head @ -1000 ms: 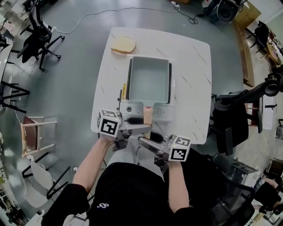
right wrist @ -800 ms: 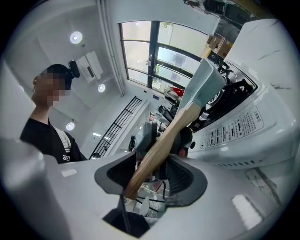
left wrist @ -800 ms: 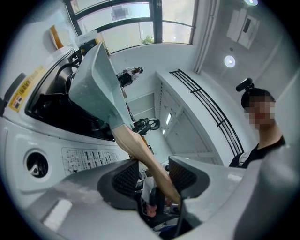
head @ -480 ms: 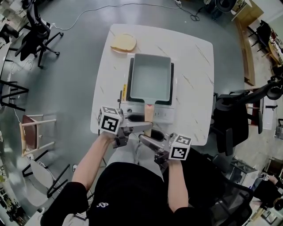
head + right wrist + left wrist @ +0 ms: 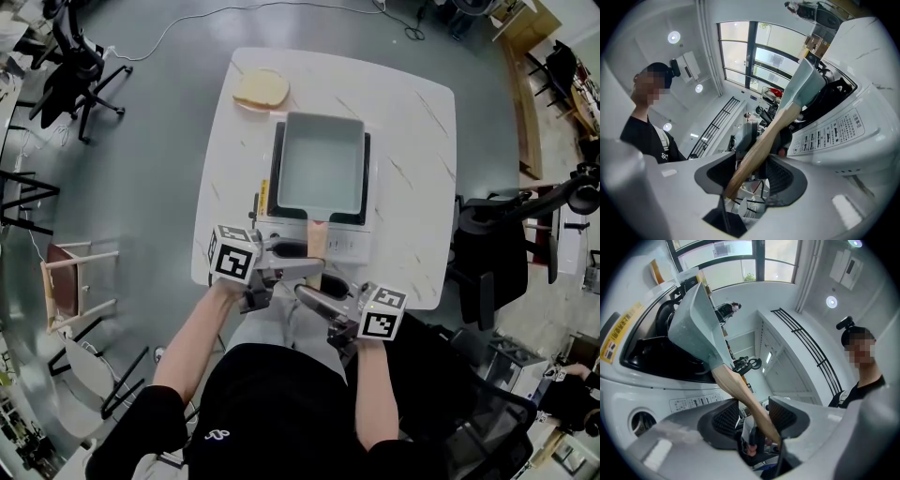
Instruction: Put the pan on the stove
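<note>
A pale grey-blue rectangular pan (image 5: 319, 164) sits on the white portable stove (image 5: 349, 246) in the middle of the table. Its wooden handle (image 5: 317, 239) points toward me over the stove's front. My left gripper (image 5: 305, 269) reaches in from the left, my right gripper (image 5: 307, 297) from the right, both at the handle's near end. In the left gripper view the handle (image 5: 740, 390) runs between the open jaws of the left gripper (image 5: 753, 414), nearer the right pad. In the right gripper view the handle (image 5: 764, 140) also crosses the gap of the open right gripper (image 5: 750, 176).
A slice of toast (image 5: 261, 89) lies at the far left corner of the white table (image 5: 412, 141). An office chair (image 5: 492, 253) stands right of the table. A wooden chair (image 5: 75, 281) is on the floor to the left.
</note>
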Demonstrator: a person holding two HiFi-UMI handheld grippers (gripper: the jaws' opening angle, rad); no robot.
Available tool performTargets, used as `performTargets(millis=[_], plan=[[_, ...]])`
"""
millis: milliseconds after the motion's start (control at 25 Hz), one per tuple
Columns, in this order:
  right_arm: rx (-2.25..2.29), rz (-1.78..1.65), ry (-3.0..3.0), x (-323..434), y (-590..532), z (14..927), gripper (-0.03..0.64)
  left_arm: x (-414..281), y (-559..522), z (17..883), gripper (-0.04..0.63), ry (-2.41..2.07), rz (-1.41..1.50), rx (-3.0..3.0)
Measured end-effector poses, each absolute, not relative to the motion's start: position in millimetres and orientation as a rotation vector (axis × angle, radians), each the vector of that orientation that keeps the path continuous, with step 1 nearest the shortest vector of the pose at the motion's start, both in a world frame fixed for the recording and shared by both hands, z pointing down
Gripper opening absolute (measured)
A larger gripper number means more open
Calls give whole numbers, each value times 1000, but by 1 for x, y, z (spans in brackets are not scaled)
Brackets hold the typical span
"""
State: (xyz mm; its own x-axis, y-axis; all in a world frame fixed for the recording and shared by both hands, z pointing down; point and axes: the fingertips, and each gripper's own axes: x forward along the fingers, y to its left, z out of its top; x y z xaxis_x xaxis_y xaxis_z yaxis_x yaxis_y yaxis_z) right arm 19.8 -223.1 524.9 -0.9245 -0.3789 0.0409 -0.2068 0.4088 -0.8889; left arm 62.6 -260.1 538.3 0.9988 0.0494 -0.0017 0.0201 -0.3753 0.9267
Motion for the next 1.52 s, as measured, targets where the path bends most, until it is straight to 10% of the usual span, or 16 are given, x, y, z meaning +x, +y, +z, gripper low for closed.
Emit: performTargets(millis=[1520], plan=[[-858,-1414,2593,52,-228,535,252,42,-266,546,210,-222,84,2078]])
